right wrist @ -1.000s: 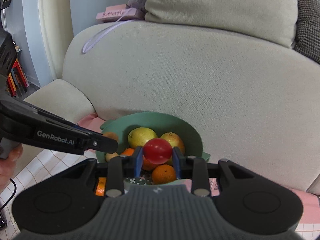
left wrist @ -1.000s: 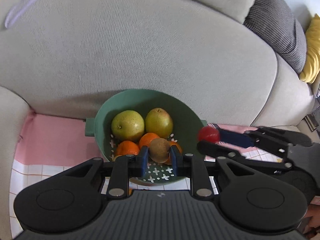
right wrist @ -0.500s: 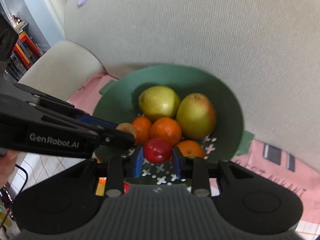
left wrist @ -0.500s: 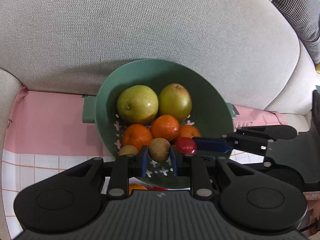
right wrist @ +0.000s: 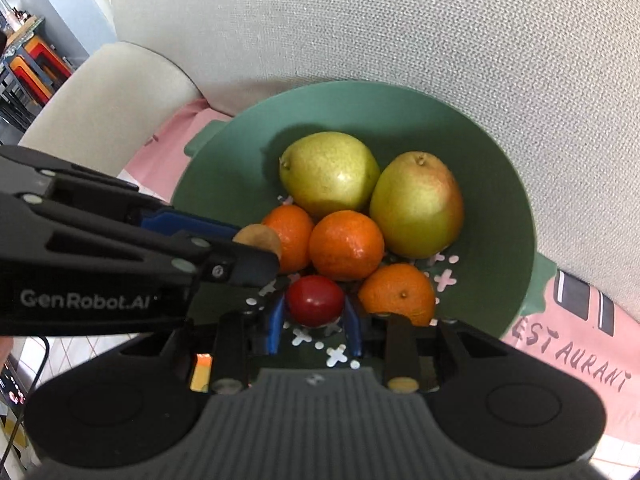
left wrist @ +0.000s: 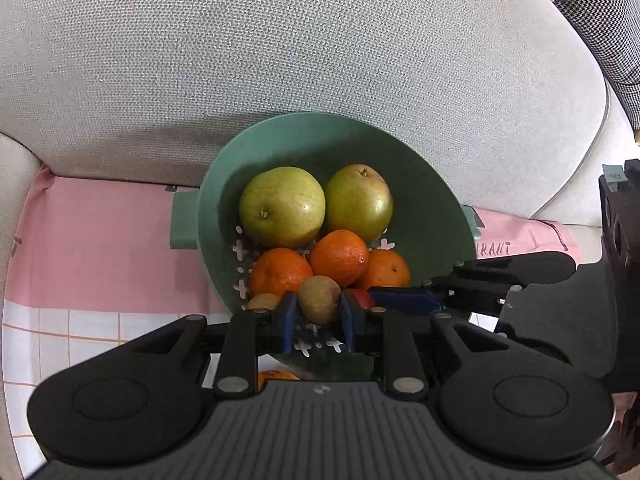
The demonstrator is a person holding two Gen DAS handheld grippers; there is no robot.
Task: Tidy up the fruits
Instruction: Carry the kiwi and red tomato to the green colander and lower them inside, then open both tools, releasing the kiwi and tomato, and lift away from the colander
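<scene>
Both hand-held grippers point down into a green colander bowl (left wrist: 432, 216) that sits on a pink cloth (left wrist: 100, 240) against a beige sofa back (left wrist: 280, 60). The left hand-held gripper (left wrist: 319, 312) has its blue pads closed on a brown kiwi (left wrist: 319, 299); the right hand-held gripper (right wrist: 315, 322) has its pads closed on a small red tomato (right wrist: 315, 300). Each held fruit hangs low over the near part of the bowl's perforated floor; whether either touches it I cannot tell.

Inside the bowl lie two yellow-green pears (right wrist: 330, 174) at the back and three oranges (right wrist: 346, 245) in front of them. A second kiwi (left wrist: 263, 302) shows just left of the left pads.

White lettering on the side of the left tool, seen from the right wrist view, reads "GenRobot.AI" (right wrist: 86, 300). The pink cloth carries dark printed letters, legible as "ESTAURANT" (right wrist: 572, 358), with the first letter partly hidden.
</scene>
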